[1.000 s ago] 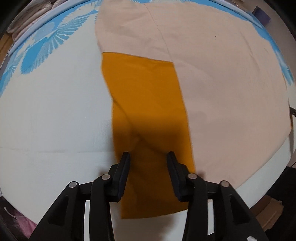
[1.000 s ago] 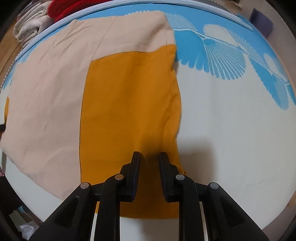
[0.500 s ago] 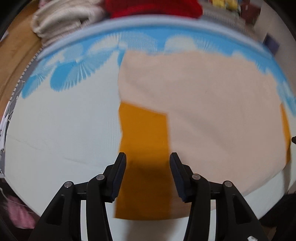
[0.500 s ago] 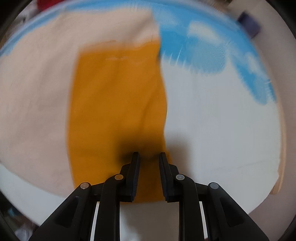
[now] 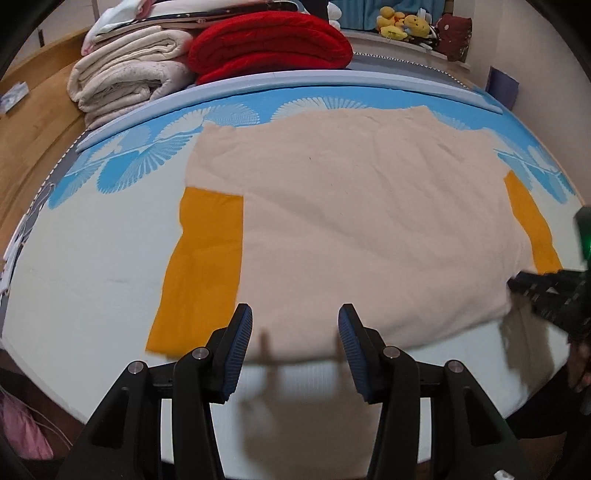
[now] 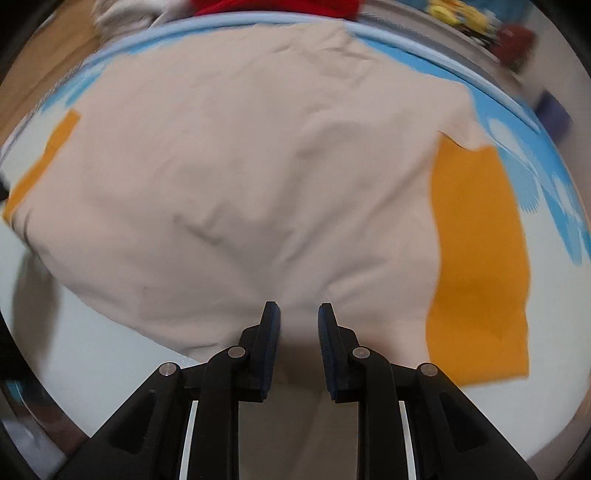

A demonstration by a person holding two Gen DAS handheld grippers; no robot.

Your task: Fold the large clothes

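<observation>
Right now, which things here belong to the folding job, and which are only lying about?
For the job:
- beige garment with orange sleeves
- left gripper
- right gripper

Lying about:
- red blanket
- cream blankets
- plush toys

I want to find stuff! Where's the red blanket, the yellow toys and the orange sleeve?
red blanket (image 5: 269, 40): left wrist view, middle of its folded top.
yellow toys (image 5: 397, 23): left wrist view, the plush pile's middle.
orange sleeve (image 5: 203, 266): left wrist view, mid-sleeve.

Left gripper (image 5: 295, 332) jaws apart, empty, right gripper (image 6: 298, 325) narrower, seemingly empty, both angled downward
</observation>
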